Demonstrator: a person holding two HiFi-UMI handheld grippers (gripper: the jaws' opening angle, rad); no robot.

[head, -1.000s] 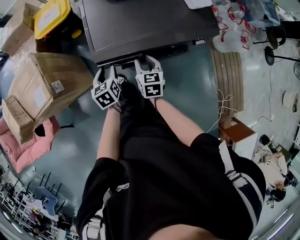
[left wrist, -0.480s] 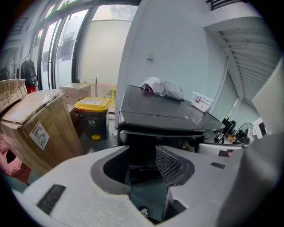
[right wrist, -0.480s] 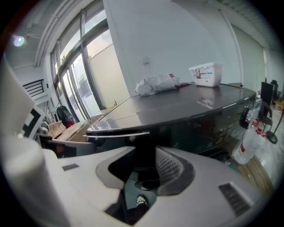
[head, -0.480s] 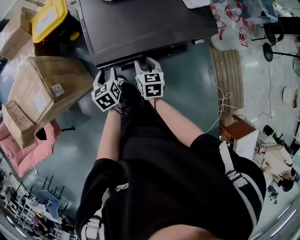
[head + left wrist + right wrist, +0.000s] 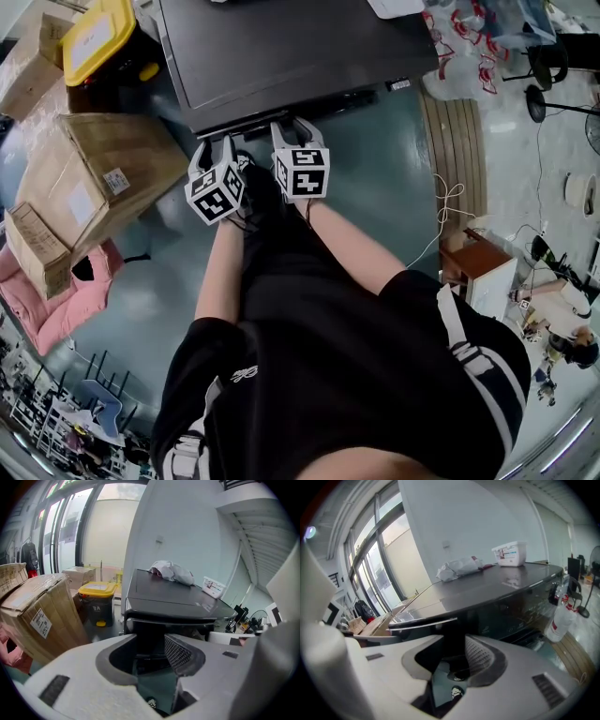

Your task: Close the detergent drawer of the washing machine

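Grippers sat side by side in upper middle of head view. Left gripper [image 5: 214,143] and right gripper [image 5: 294,127] were both at front edge of dark washing machine [image 5: 281,47]. Detergent drawer [image 5: 253,120] showed as dark strip jutting under top edge. Left jaws stood wide apart, gripping nothing. Right jaws had just been closing but had a gap between them, with dark drawer front in it and pads not pressing.

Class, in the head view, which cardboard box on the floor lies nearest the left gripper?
The big box bearing a small white label, next to the left gripper; the other boxes lie further off at the picture's left edge.
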